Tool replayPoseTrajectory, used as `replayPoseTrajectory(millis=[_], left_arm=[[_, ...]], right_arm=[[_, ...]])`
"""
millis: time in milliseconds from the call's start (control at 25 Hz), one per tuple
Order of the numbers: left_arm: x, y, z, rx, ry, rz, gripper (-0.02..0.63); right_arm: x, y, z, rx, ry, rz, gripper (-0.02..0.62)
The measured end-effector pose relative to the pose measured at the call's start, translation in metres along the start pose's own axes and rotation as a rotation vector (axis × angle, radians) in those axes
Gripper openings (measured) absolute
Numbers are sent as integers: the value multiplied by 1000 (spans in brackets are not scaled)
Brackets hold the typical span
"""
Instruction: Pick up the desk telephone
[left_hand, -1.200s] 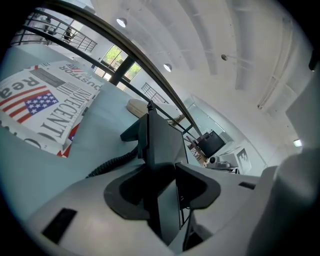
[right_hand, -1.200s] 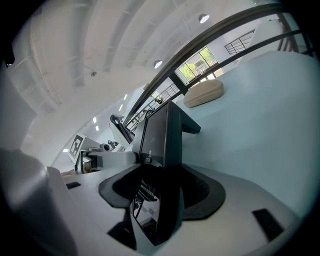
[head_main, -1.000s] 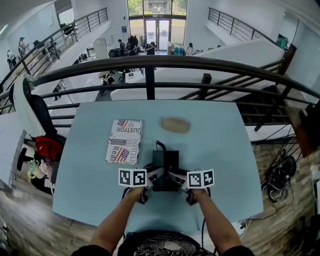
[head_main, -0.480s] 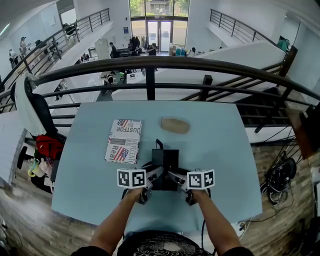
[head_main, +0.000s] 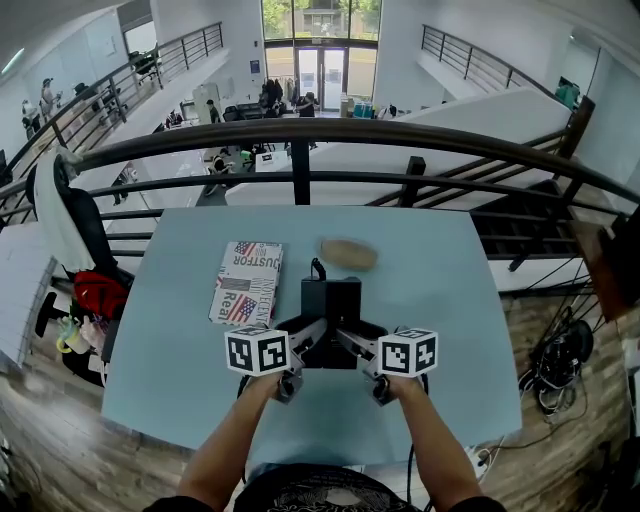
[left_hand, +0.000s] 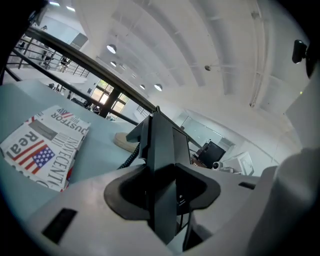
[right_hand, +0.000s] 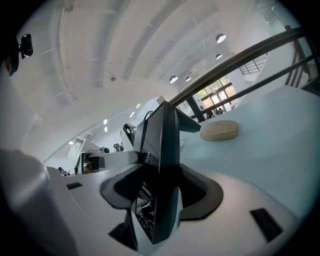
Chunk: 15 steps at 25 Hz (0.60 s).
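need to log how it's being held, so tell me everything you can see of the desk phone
The desk phone is a black, boxy unit, plastic by its look, with a coiled cord at its far end. It is over the middle of the pale blue table. The left claw grips its left side and the right claw its right side. It looks tilted and raised off the table, though the gap is not plain.

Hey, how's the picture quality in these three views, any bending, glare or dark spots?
Head view: strong fisheye, the railing bows into an arc; even daylight. Left gripper view: black corners, and the telephone between the jaws is a dim silhouette. Right gripper view: black corners too, and the ceiling lights glare slightly.
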<state>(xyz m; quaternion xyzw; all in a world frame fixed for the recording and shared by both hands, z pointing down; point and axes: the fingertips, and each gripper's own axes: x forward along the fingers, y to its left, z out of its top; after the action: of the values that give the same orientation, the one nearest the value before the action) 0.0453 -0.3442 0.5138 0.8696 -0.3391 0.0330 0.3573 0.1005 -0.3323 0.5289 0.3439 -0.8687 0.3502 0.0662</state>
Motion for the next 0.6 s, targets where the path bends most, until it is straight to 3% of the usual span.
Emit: replayPoseTrajectory(millis=[600], left_arm=[[-26, -61, 62, 158, -148, -13, 172]], right_arm=[[-37, 46, 65, -168, -132, 24, 218]])
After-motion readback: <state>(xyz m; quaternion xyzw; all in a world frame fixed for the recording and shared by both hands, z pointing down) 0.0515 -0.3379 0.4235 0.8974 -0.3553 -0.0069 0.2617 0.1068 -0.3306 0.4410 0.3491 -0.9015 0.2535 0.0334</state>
